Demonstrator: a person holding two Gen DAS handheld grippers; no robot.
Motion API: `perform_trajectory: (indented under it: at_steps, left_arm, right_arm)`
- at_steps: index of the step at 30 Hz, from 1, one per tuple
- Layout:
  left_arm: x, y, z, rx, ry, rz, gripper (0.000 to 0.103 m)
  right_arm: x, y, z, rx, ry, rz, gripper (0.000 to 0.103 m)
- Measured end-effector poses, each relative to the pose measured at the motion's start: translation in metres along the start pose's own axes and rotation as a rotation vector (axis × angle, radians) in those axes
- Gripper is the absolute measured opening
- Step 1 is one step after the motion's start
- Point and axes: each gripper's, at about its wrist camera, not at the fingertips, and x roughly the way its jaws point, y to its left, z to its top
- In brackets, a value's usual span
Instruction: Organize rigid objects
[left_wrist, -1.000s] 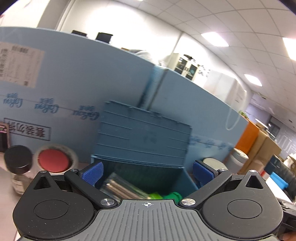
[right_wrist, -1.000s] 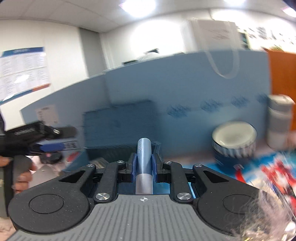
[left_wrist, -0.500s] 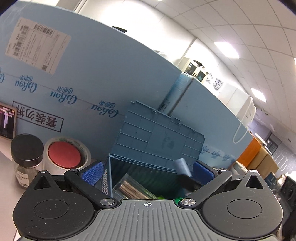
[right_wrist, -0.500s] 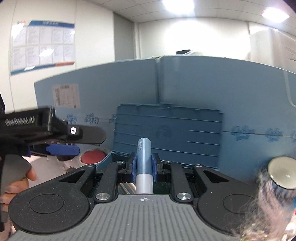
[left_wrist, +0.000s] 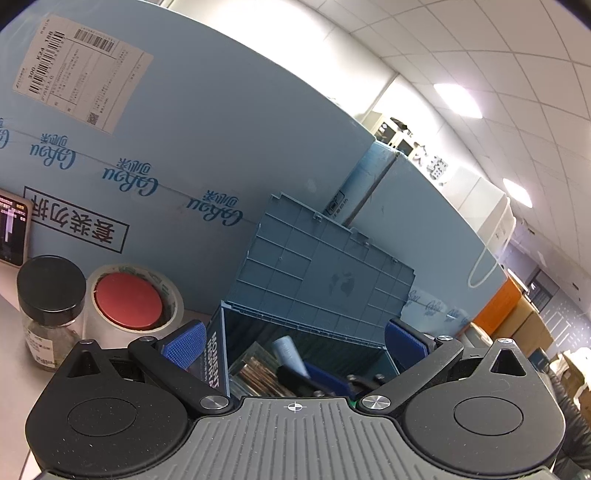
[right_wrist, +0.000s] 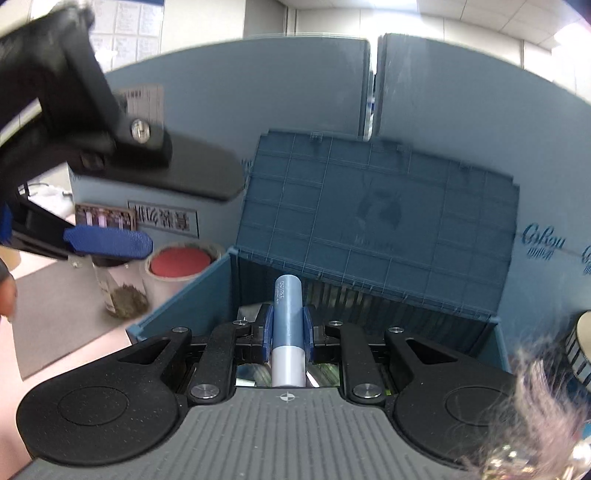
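Observation:
My right gripper (right_wrist: 288, 334) is shut on a blue and white tube (right_wrist: 287, 325) and holds it over the open blue storage box (right_wrist: 177, 306), whose lid (right_wrist: 376, 218) stands up behind. My left gripper (left_wrist: 293, 341) is open and empty above the box's front left corner (left_wrist: 218, 354). In the left wrist view the tube (left_wrist: 290, 354) and the right gripper's blue pads show inside the box, over a clear pack of items (left_wrist: 258, 369). The left gripper also shows at the upper left of the right wrist view (right_wrist: 107, 240).
A glass jar with a black lid (left_wrist: 50, 302) and a tape roll with a red centre (left_wrist: 129, 301) stand left of the box. Blue foam boards (left_wrist: 184, 147) wall the back. A phone (left_wrist: 11, 229) leans at far left. A round tin (right_wrist: 581, 347) sits right.
My right gripper has carried the tube forward and down into the box opening. My left gripper has tilted and drawn closer to the box's left corner, staying open.

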Motion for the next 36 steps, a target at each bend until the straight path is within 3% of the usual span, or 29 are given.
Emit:
perform_trajectory:
  at_steps: [15,23,30,36]
  left_arm:
    - [0.004,-0.002,-0.001,0.014,0.013,0.000,0.103]
    - [0.004,-0.005,-0.002,0.026,0.015,-0.006,0.103]
    - [0.004,-0.008,-0.003,0.036,0.014,-0.015,0.103]
    - [0.004,-0.007,-0.002,0.032,0.013,-0.014,0.103]
  right_arm:
    - [-0.001,-0.014,0.001,0.159,0.069,0.052,0.020]
    - [-0.016,-0.017,0.004,0.243,0.082,0.083,0.053]
    - [-0.044,-0.018,0.011,0.280,0.013,0.078,0.082]
    - [-0.069,-0.027,0.011,0.326,-0.056,0.037,0.091]
